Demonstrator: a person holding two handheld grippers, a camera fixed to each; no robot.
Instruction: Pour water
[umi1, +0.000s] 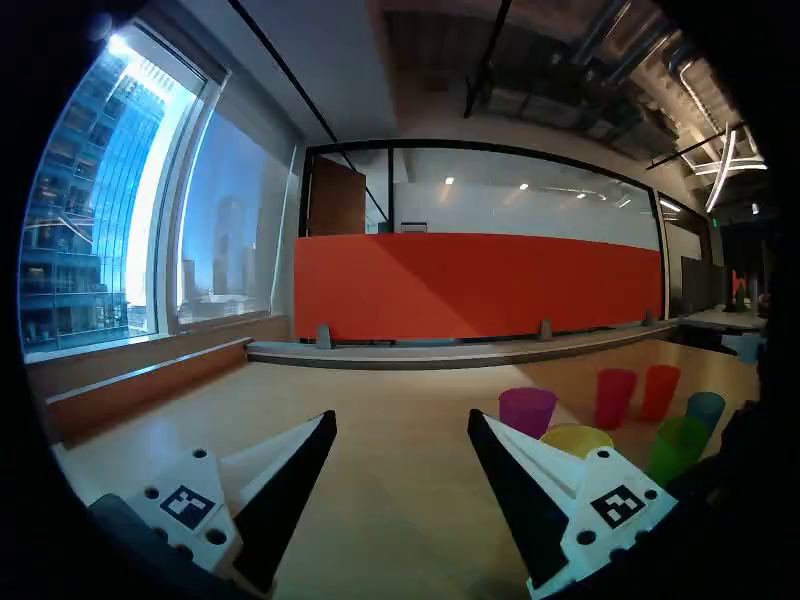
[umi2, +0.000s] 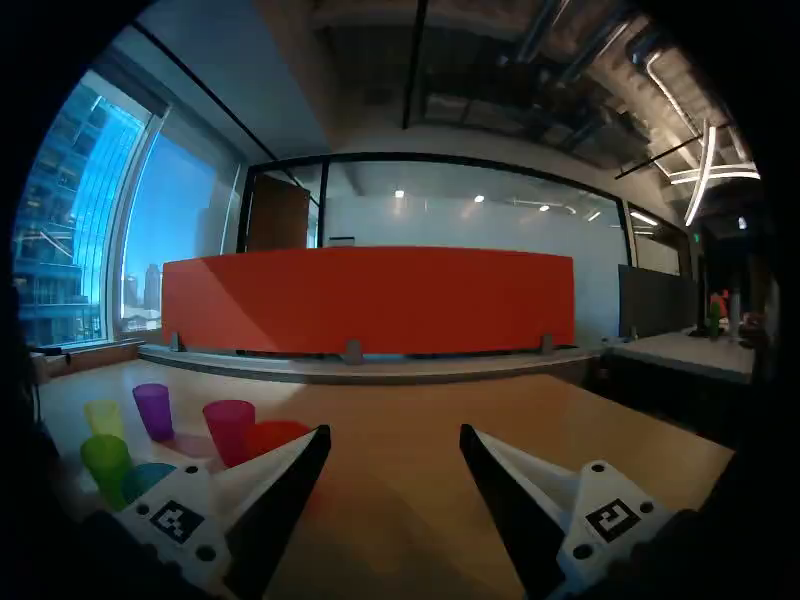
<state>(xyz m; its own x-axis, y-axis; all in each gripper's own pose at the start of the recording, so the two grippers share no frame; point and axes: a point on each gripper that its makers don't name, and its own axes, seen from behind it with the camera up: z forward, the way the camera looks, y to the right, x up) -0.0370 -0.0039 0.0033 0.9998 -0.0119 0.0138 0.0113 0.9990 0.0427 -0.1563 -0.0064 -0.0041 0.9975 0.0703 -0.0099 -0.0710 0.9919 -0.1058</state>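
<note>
1. My left tool (umi1: 401, 418) hangs low over the table (umi1: 400, 545), fingers spread wide with bare wood between them, pinching nothing
2. The cups all stand upright to the right of this tool: the purple cup (umi1: 527, 410) is just past the right fingertip, and the yellow cup (umi1: 577, 439) is partly hidden behind that same finger
3. The green cup (umi1: 678, 448) stands off that finger's outer side. Farther ahead, the pink cup (umi1: 614, 397) and red cup (umi1: 659, 390) stand side by side, with the teal cup (umi1: 705, 408) to their right
4. My right tool (umi2: 395, 432) is also spread apart over the table and holds nothing
5. From the right tool the cups lie to the left: the red cup (umi2: 272, 438) is tucked behind the left fingertip, and the pink cup (umi2: 229, 430) is just beside it
6. I cannot tell whether any cup has water in it
7. Straight ahead of both tools an orange panel (umi1: 480, 285) runs along the table's far edge, with tall windows (umi1: 90, 220) off to the left
</note>
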